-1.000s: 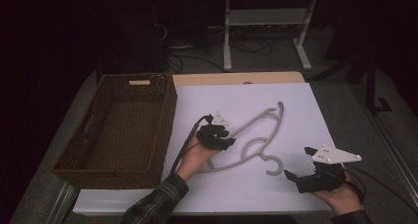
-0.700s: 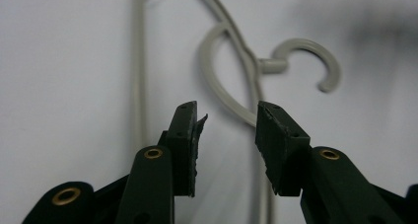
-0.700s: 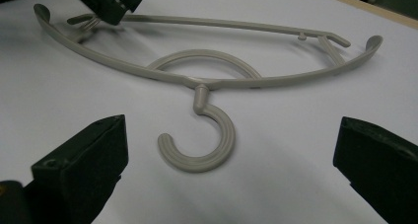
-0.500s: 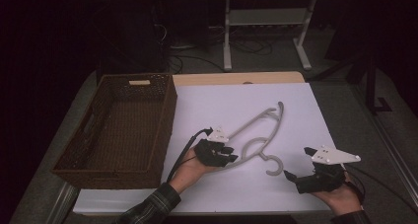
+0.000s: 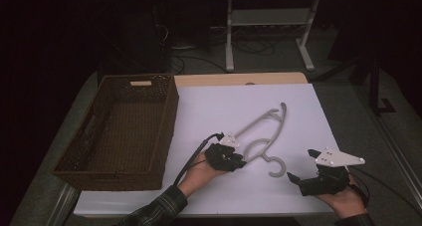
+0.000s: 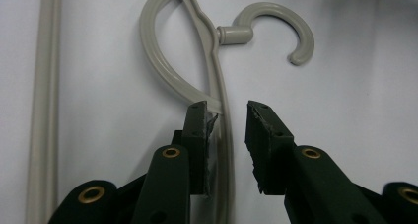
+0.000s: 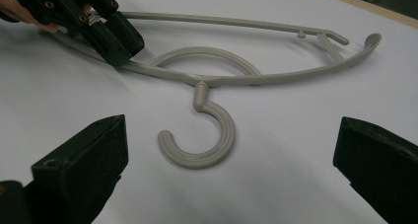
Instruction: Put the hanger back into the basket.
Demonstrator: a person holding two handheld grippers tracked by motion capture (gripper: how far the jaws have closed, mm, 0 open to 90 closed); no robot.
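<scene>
So far no lift: grey plastic hanger (image 5: 263, 136) flat on white table (image 5: 298, 101), right of wicker basket (image 5: 119, 131). Left gripper (image 6: 229, 118) jaws just closing around hanger arm, one pad touching, not clamped. Right gripper (image 7: 229, 150) wide open, empty, near hook. Grip, lift remain.

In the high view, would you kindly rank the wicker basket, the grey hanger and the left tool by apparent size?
1. Wicker basket, largest.
2. Grey hanger.
3. Left tool, smallest.
</scene>
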